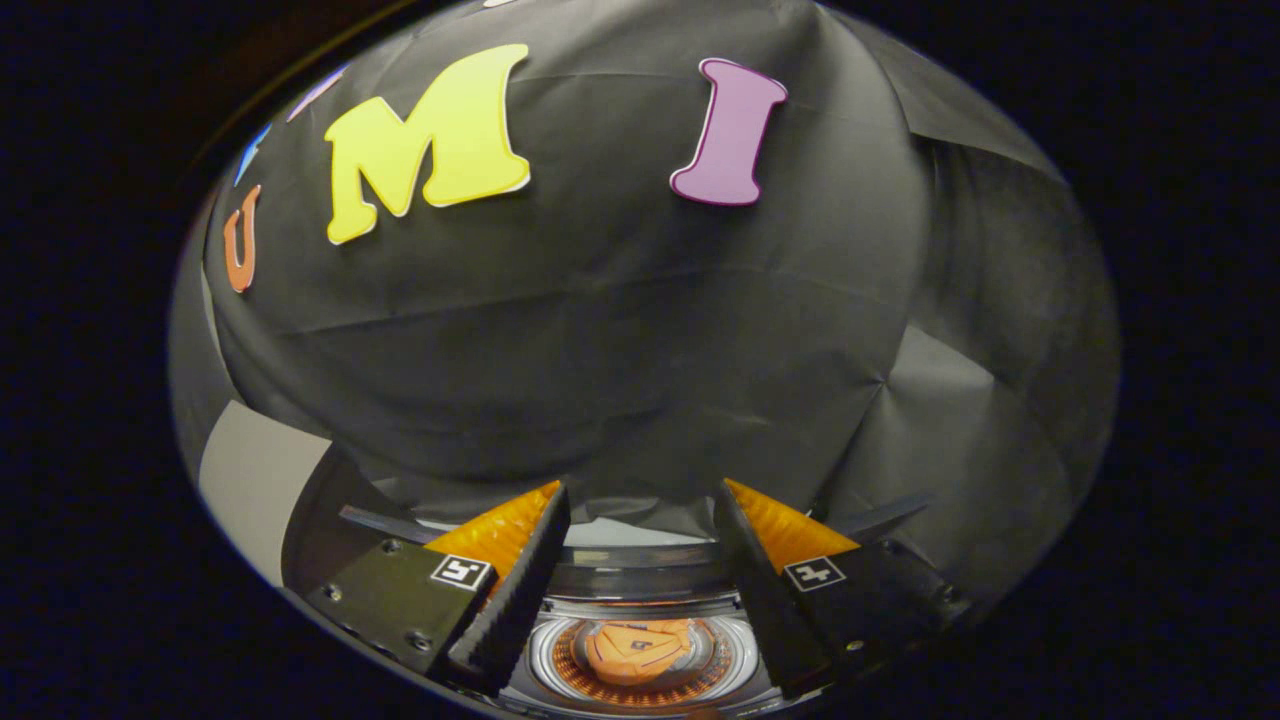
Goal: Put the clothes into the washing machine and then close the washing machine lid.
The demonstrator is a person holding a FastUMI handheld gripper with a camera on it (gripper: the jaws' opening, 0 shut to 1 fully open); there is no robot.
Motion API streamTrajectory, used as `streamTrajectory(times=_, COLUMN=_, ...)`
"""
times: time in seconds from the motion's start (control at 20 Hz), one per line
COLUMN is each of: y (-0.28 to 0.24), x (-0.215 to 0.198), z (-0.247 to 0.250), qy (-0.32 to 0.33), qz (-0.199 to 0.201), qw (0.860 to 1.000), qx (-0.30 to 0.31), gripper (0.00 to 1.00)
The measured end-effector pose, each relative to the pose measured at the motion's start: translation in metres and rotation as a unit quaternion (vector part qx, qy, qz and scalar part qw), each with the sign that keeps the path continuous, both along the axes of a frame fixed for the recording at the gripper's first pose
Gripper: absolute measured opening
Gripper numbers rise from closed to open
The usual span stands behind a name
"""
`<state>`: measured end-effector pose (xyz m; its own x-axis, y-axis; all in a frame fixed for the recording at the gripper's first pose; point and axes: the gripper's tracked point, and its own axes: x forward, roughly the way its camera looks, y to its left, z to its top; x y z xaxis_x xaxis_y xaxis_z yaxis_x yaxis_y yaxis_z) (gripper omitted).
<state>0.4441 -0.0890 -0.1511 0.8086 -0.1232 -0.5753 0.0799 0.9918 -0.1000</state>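
**Gripper open and empty above the washer drum**

The left finger (520, 570) stands well apart from its partner, its ribbed inner face turned toward the gap and touching nothing. A small square marker (460, 572) sits on the block behind it. Beyond that finger's outer side, a pale panel (255, 480) shows against the black cloth wall (600, 330).

The gripper (640, 500) is spread wide, with nothing held between its fingers. Below the gap between them lies the washing machine (640, 575), its round opening facing up toward the fingers. Inside, the drum (545, 655) shows as a pale ring around a perforated floor lit in an orange tone. An orange garment (640, 650) lies bunched in the middle of the drum, under the gap and apart from both fingers. Whether other clothes lie under it cannot be told. The machine's dark rear rim curves just past the drum, between the two fingers.

The right finger (745, 570) mirrors the left, tilted outward and free of any contact. A second square marker (812, 574) sits on its block. Beyond it, a thin dark blade-like edge (885, 515) juts outward against the cloth.
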Motion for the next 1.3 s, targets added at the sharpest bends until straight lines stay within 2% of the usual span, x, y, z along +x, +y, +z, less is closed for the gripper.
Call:
streamTrajectory(times=0.6, y=0.002, x=-0.081, z=-0.013, qy=0.004, qz=0.005, qw=1.000, qx=0.001, gripper=0.92)
streamTrajectory(times=1.05, y=0.001, x=-0.122, z=-0.034, qy=0.011, qz=-0.009, qw=1.000, qx=-0.005, gripper=0.92)
streamTrajectory(times=1.15, y=0.001, x=-0.134, z=-0.046, qy=0.028, qz=-0.015, qw=0.999, qx=-0.007, gripper=0.93)
streamTrajectory(times=1.3, y=0.005, x=-0.162, z=-0.074, qy=0.067, qz=-0.020, qw=0.998, qx=-0.006, gripper=0.99)
